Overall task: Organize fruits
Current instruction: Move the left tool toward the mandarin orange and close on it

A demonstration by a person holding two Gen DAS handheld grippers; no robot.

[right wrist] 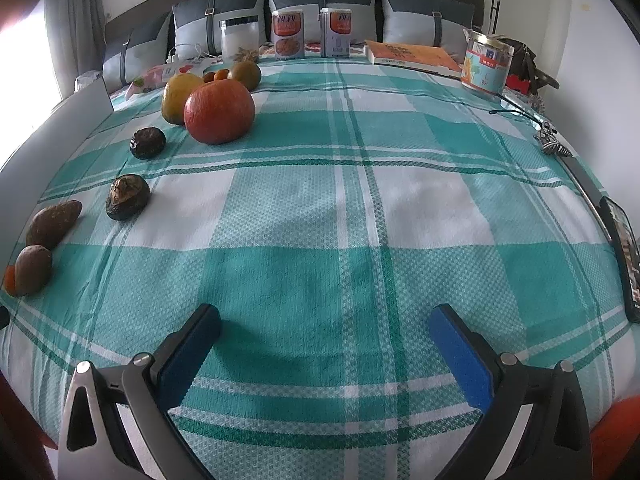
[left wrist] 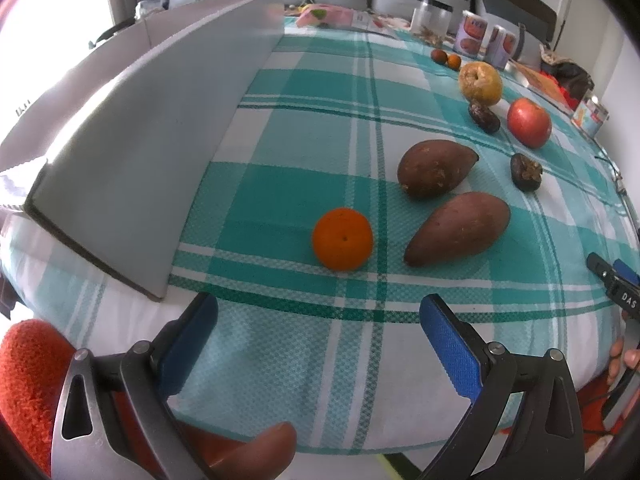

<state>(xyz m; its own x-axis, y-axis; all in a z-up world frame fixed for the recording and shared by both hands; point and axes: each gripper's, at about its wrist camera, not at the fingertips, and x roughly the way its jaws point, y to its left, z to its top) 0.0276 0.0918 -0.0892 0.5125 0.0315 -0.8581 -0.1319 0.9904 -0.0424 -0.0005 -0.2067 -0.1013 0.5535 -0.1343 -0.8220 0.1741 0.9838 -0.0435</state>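
Observation:
In the left wrist view an orange [left wrist: 343,239] lies on the green checked cloth just ahead of my open left gripper [left wrist: 320,334]. Right of it lie two sweet potatoes [left wrist: 458,229] [left wrist: 436,168]. Farther back are two dark wrinkled fruits [left wrist: 525,171] [left wrist: 484,117], a red apple [left wrist: 529,122], a yellow pear [left wrist: 480,83] and small oranges [left wrist: 453,61]. In the right wrist view the apple [right wrist: 219,111], pear [right wrist: 178,97], dark fruits [right wrist: 127,197] [right wrist: 147,143] and sweet potatoes [right wrist: 54,223] [right wrist: 34,270] run along the left. My right gripper [right wrist: 324,338] stands open over bare cloth.
A grey open box [left wrist: 140,152] stands at the left of the cloth. Cans [right wrist: 287,34] [right wrist: 336,33], a clear jar [right wrist: 239,41], a book [right wrist: 414,57] and a tin [right wrist: 486,65] line the far edge before the pillows. A phone [right wrist: 624,256] lies at the right edge.

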